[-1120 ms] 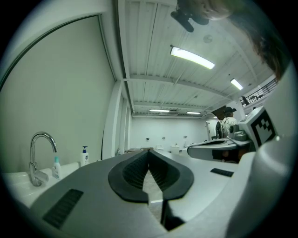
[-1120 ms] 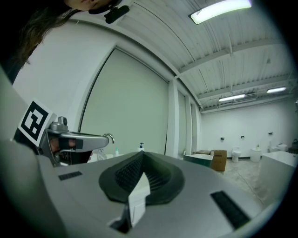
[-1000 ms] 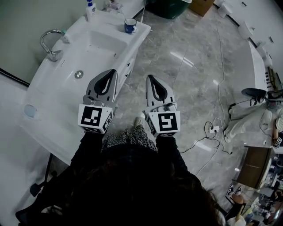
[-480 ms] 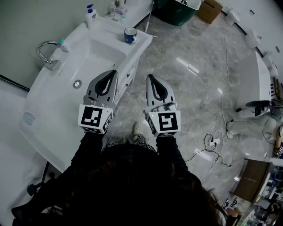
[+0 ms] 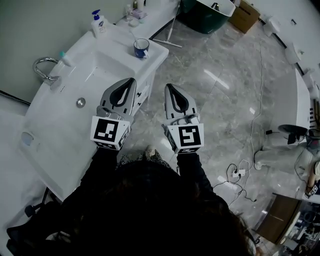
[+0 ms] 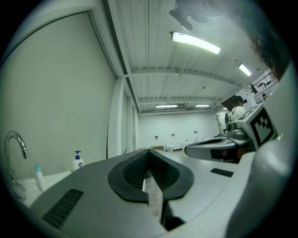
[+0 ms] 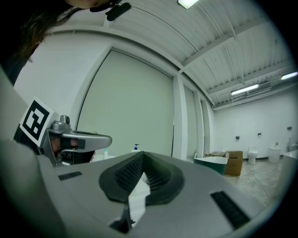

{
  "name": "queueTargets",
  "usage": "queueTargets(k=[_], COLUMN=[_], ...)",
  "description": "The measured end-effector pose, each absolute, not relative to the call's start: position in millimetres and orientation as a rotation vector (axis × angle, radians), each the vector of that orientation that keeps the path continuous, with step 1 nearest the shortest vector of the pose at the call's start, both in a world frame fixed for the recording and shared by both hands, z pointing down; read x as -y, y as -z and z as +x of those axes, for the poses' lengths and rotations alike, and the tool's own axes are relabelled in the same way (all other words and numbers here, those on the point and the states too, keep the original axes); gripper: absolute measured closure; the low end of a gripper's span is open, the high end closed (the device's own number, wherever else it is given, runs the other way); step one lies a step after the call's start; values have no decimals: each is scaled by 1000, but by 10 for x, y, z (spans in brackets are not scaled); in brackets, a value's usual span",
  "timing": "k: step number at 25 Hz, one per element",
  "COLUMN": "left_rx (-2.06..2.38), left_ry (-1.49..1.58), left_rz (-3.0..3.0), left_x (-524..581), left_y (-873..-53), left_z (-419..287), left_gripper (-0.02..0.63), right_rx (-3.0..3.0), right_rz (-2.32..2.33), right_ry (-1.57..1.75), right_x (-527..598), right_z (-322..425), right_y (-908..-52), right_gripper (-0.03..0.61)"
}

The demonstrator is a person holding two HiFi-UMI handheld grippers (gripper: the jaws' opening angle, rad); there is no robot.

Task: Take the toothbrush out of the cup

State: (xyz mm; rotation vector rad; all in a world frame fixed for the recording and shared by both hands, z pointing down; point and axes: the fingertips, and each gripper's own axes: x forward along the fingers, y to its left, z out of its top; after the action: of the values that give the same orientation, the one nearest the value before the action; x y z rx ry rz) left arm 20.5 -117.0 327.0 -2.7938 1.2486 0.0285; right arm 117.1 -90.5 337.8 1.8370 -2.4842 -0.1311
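The left gripper (image 5: 131, 81) and the right gripper (image 5: 168, 87) are held level and side by side. Each has its jaws pressed together, and in both gripper views the ribbed pads meet with nothing between them. Under and to the left of the left gripper lies the white washbasin (image 5: 55, 135), with its drain (image 5: 80, 102) just left of that gripper.

Ahead of the left gripper's tip and well apart from it, the blue cup (image 5: 141, 48) stands on the basin's far right corner. A thin pale handle, seemingly the toothbrush (image 5: 133, 36), leans out of it to the left. Farther left are the chrome faucet (image 5: 44, 60) and a pump bottle (image 5: 98, 23). Far ahead of the right gripper, across the marble floor (image 5: 220, 100), stand a dark green tub (image 5: 207, 15) and a cardboard box (image 5: 245, 16).
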Motion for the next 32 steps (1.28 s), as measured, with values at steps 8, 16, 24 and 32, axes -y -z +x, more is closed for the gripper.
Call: queueTargets(k=[8, 16, 24, 32], left_rx=[-1291, -1296, -1288, -1279], left_ry=[-24, 17, 28, 29], left_rz=[-2765, -2762, -2773, -2789], left_x=[1471, 1701, 2204, 2718], left_y=[-3273, -3342, -3358, -3365], left_z=[431, 515, 576, 632], left_gripper=[606, 606, 606, 606], right_rx=[2520, 2532, 2505, 2493], right_rz=[1761, 1742, 1747, 1779], right_ry=[146, 123, 120, 122], right_x=[1196, 1511, 1978, 2477], right_z=[1377, 1497, 1582, 1655], right_y=[-3404, -3485, -3536, -3478], right_gripper=[574, 574, 574, 574])
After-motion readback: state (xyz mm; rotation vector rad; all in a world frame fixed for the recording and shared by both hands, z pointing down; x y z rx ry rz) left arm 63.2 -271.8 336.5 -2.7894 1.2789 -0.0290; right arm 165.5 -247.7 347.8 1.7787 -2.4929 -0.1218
